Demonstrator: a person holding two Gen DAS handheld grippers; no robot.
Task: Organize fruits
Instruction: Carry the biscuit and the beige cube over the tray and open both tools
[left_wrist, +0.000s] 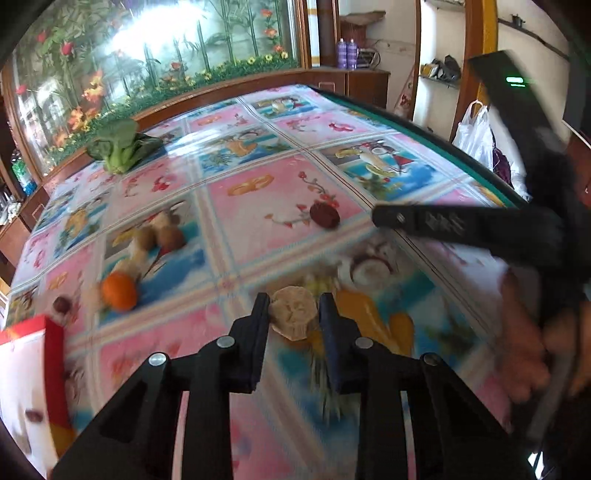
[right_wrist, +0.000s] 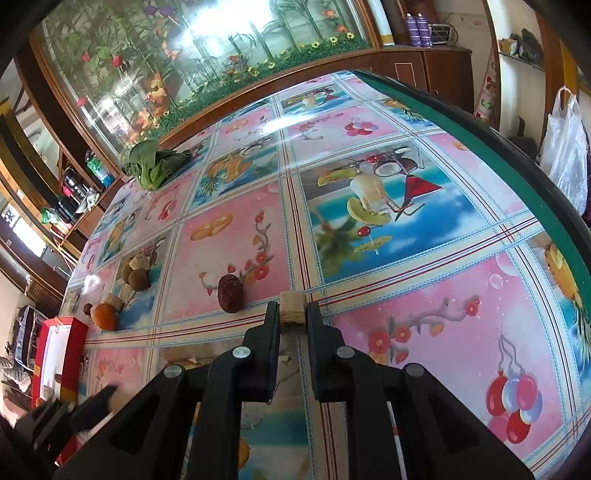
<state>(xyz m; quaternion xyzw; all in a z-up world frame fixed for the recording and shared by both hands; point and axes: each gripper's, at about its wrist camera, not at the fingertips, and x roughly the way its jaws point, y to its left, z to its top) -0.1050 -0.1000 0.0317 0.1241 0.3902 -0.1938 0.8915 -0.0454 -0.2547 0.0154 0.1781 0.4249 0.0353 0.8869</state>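
lying on the fruit-print cloth (right_wrist: 424, 302), a dark red date (right_wrist: 229, 293) is seen upright-looking in the right view, near a blurred orange (left_wrist: 119, 290). a tan chunk (left_wrist: 293, 314) is clamped by the left gripper (left_wrist: 294, 321); a pale block (right_wrist: 293, 309) is clamped by the right gripper (right_wrist: 292, 317). no writing can be read.

Home dining room: oilcloth-covered table (right_wrist: 406, 155), wooden cabinets (right_wrist: 447, 74).

Both grippers are matte black plastic. The left gripper (left_wrist: 294, 314) and the right gripper (right_wrist: 292, 314) each have flat rectangular fingers, angular hollow linkage arms and round silver pivot screws.
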